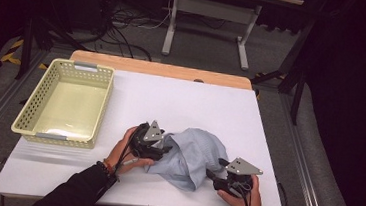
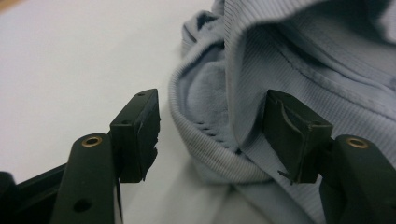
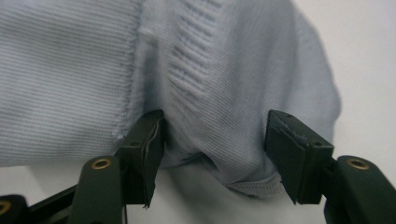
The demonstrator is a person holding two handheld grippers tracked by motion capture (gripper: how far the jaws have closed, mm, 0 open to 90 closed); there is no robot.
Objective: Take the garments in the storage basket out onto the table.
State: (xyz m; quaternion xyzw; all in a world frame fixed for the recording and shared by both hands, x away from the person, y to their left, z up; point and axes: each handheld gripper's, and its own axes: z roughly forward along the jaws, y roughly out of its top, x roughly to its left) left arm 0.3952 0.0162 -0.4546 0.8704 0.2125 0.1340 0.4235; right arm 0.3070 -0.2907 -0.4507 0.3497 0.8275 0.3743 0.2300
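One light-blue garment is being straddled by two grippers near the table's front edge: left gripper and right gripper both spread wide, cloth between unpressed. One yellow basket is sitting at the left edge.

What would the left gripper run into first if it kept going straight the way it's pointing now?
Most likely the light blue garment. The left gripper has open jaws with the garment's ribbed hem lying between them, so straight ahead is cloth, though the exact depth is unclear.
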